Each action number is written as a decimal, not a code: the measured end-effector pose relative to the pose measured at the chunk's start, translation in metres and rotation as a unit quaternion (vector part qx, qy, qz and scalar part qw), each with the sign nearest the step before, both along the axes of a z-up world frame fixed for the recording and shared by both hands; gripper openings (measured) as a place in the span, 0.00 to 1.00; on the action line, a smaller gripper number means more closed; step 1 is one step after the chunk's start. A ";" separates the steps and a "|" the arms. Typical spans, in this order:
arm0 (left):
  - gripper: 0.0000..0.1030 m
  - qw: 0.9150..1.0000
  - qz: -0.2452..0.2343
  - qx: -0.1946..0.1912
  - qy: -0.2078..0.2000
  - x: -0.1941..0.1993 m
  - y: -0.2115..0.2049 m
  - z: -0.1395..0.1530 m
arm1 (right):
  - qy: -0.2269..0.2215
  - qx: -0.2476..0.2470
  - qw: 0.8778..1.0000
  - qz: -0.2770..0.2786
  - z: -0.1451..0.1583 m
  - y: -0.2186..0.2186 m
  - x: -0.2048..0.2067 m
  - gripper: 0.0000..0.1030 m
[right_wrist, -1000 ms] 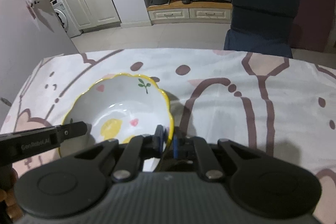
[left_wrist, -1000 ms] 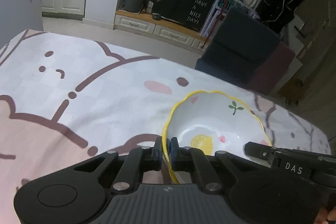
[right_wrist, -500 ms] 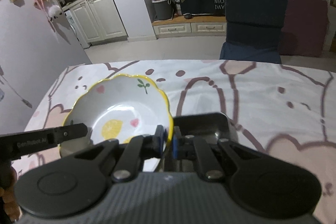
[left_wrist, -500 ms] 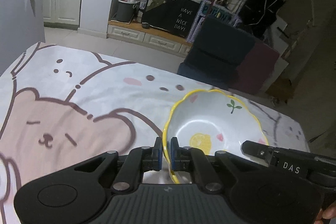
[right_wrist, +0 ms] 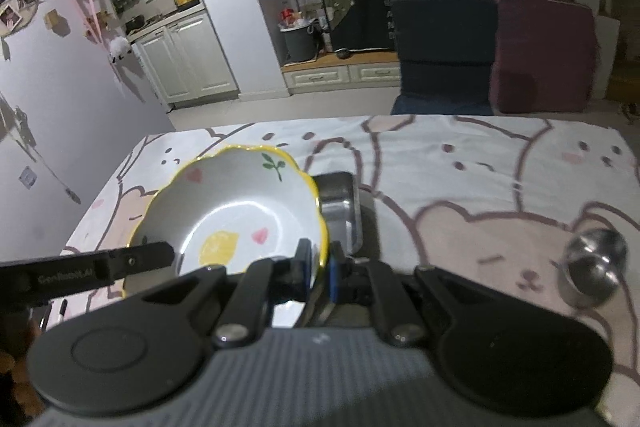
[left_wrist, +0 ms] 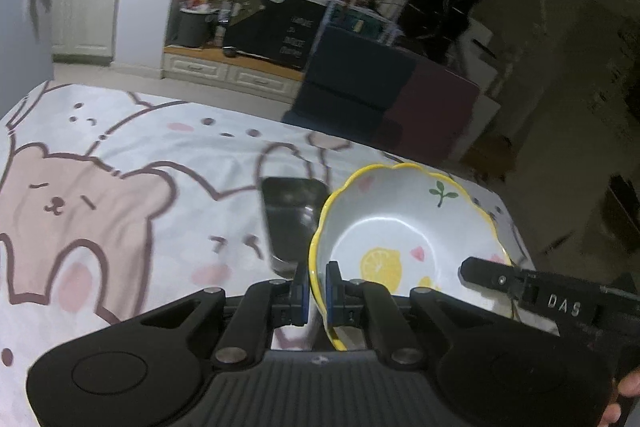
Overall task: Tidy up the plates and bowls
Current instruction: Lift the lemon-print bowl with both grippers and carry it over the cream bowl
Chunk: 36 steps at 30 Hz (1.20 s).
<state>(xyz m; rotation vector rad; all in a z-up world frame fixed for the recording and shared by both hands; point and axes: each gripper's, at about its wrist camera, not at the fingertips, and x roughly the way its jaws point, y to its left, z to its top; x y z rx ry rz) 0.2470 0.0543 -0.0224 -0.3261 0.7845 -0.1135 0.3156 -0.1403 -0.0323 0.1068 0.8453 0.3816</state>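
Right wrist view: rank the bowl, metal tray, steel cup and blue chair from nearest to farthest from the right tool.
1. Bowl: its rim is clamped in the right tool.
2. Metal tray: just ahead, behind the bowl.
3. Steel cup: off to the right on the table.
4. Blue chair: beyond the table's far edge.

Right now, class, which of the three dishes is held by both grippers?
The yellow-rimmed ceramic bowl: left gripper and right gripper pinch its rim. The steel tray and steel cup go unheld.
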 end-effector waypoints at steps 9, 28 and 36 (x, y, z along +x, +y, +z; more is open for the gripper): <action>0.08 0.998 -0.058 0.001 0.002 -0.022 -0.065 -0.010 | 0.001 -0.002 0.999 -0.033 -0.002 -0.072 -0.046 0.10; 0.09 0.986 -0.151 0.027 0.066 -0.016 -0.160 -0.066 | 0.048 -0.030 0.994 -0.090 -0.050 -0.172 -0.086 0.10; 0.10 0.982 -0.159 0.027 0.100 -0.017 -0.169 -0.086 | 0.076 -0.061 0.992 -0.085 -0.069 -0.179 -0.088 0.09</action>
